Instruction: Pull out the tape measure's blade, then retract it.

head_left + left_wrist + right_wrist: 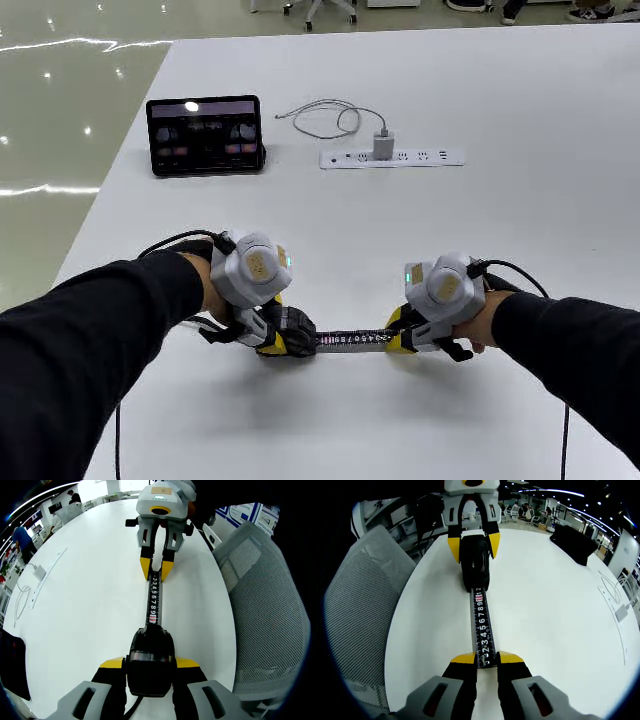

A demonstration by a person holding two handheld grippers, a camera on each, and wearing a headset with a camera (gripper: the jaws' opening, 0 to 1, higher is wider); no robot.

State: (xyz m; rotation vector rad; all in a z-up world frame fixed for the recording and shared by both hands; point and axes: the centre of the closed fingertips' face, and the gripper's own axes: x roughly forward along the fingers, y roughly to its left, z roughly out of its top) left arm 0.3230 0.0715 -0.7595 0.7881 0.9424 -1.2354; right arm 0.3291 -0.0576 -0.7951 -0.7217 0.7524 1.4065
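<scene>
Lower centre, head view: left gripper (pixel 278 338) clamps the tape measure case (pixel 297 332), right gripper (pixel 400 342) pinches the blade (pixel 355 339) end (short stretch out); a weak pinch could let it snap back.

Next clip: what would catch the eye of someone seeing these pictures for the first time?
A black tape measure case is clamped in the left gripper. Its numbered blade is drawn out a short way to the right gripper, whose jaws pinch the tip. Farther back on the white table lie a dark tablet and a power strip.
</scene>
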